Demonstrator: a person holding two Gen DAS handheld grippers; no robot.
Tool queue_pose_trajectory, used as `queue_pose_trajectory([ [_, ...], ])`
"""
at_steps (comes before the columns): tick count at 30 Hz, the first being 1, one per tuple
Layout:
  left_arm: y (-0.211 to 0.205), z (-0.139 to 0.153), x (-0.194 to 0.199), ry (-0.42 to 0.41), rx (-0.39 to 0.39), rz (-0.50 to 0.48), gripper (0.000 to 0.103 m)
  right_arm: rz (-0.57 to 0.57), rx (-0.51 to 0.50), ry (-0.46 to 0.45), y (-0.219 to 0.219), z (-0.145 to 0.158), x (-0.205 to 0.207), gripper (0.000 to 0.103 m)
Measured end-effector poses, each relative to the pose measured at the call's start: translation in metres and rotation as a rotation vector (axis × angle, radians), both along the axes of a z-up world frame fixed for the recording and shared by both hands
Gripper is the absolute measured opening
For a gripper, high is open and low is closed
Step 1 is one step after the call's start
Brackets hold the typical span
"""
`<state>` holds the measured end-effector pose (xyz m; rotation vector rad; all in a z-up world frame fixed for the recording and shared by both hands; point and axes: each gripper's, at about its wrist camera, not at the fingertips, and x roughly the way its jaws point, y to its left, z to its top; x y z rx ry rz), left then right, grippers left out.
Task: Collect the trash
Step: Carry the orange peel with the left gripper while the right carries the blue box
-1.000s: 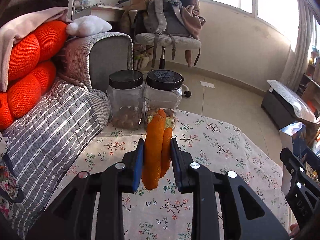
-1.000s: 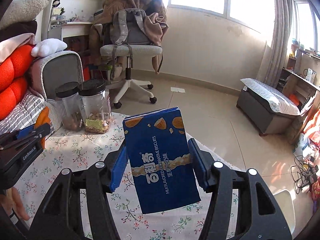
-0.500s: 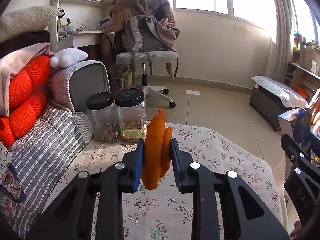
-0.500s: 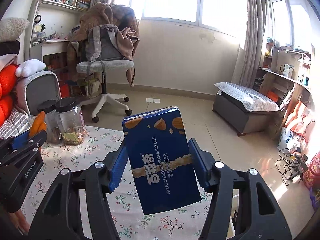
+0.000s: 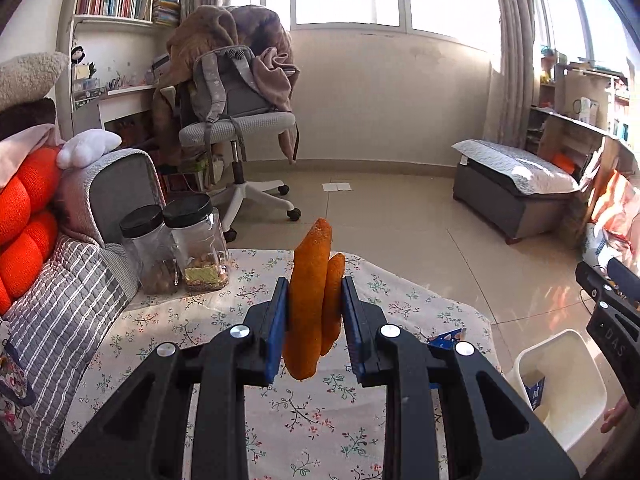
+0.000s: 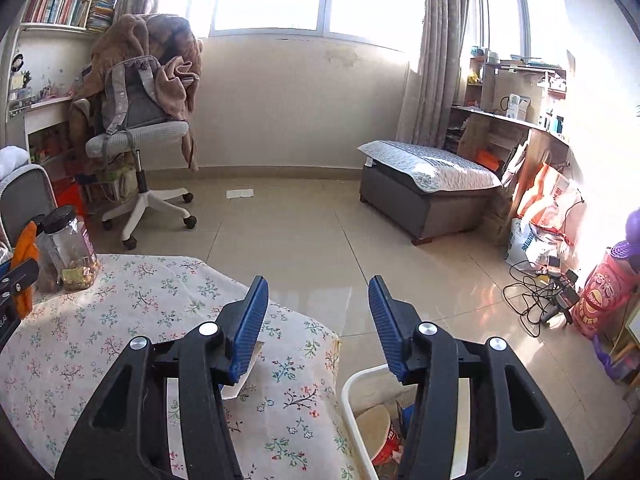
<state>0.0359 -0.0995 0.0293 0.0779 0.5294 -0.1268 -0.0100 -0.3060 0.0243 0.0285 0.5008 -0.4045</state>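
My left gripper [image 5: 314, 312] is shut on an orange peel [image 5: 310, 300], held upright above the floral tablecloth [image 5: 200, 344]. My right gripper [image 6: 316, 320] is open and empty, above the table's right edge and the white trash bin [image 6: 354, 396]. The bin holds several pieces of trash, among them a paper cup [image 6: 378, 428] and a bit of blue box. The bin also shows in the left wrist view [image 5: 560, 384] at the lower right, with a blue piece [image 5: 536, 392] inside. A white scrap [image 6: 240, 380] lies on the table under my right gripper's left finger.
Two black-lidded plastic jars [image 5: 176, 248] stand at the table's far left beside a grey sofa arm [image 5: 120, 192]. A blue wrapper scrap [image 5: 446, 338] lies by the table's right edge. An office chair [image 5: 236, 128] and a padded bench [image 6: 428, 180] stand on the tiled floor beyond.
My right gripper has opened and let go of the blue biscuit box, which is no longer between its fingers. Both grippers have swung right toward the bin. The left one still holds the peel.
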Motion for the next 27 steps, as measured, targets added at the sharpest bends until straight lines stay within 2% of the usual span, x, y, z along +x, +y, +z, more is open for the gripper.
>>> queue_pose_trajectory([
  [3, -0.013, -0.001, -0.004, 0.005, 0.000, -0.029, 0.027, -0.020, 0.099, 0.068, -0.025, -0.009, 0.003, 0.053],
  [5, -0.015, -0.003, -0.003, 0.018, -0.010, -0.044, 0.027, 0.015, 0.174, 0.151, -0.028, -0.025, 0.017, 0.079],
  [9, -0.009, -0.007, 0.002, 0.025, 0.007, -0.037, 0.027, 0.045, 0.248, 0.263, -0.010, -0.066, 0.049, 0.084],
  [12, 0.005, -0.012, 0.008, 0.034, 0.009, -0.028, 0.028, 0.024, 0.341, 0.376, 0.007, -0.103, 0.079, 0.085],
  [16, 0.026, -0.024, 0.018, 0.045, 0.024, -0.009, 0.029, -0.019, 0.335, 0.452, 0.029, -0.141, 0.112, 0.090],
  [21, 0.056, -0.048, 0.036, 0.088, 0.010, 0.023, 0.029, -0.054, 0.340, 0.517, 0.039, -0.173, 0.142, 0.089],
  [22, 0.062, -0.053, 0.039, 0.101, 0.003, 0.031, 0.029, -0.057, 0.326, 0.527, 0.040, -0.179, 0.144, 0.086],
  [23, 0.068, -0.059, 0.042, 0.115, -0.008, 0.040, 0.029, -0.059, 0.309, 0.535, 0.041, -0.185, 0.146, 0.079],
  [24, 0.073, -0.064, 0.046, 0.130, -0.020, 0.046, 0.029, -0.063, 0.277, 0.536, 0.042, -0.188, 0.146, 0.077],
  [25, 0.078, -0.069, 0.050, 0.149, -0.034, 0.052, 0.029, -0.054, 0.236, 0.517, 0.045, -0.187, 0.145, 0.061],
  [26, 0.082, -0.073, 0.054, 0.167, -0.049, 0.057, 0.029, -0.045, 0.212, 0.513, 0.047, -0.186, 0.145, 0.055],
  [27, 0.084, -0.076, 0.057, 0.182, -0.063, 0.060, 0.029, -0.032, 0.222, 0.506, 0.047, -0.184, 0.145, 0.054],
])
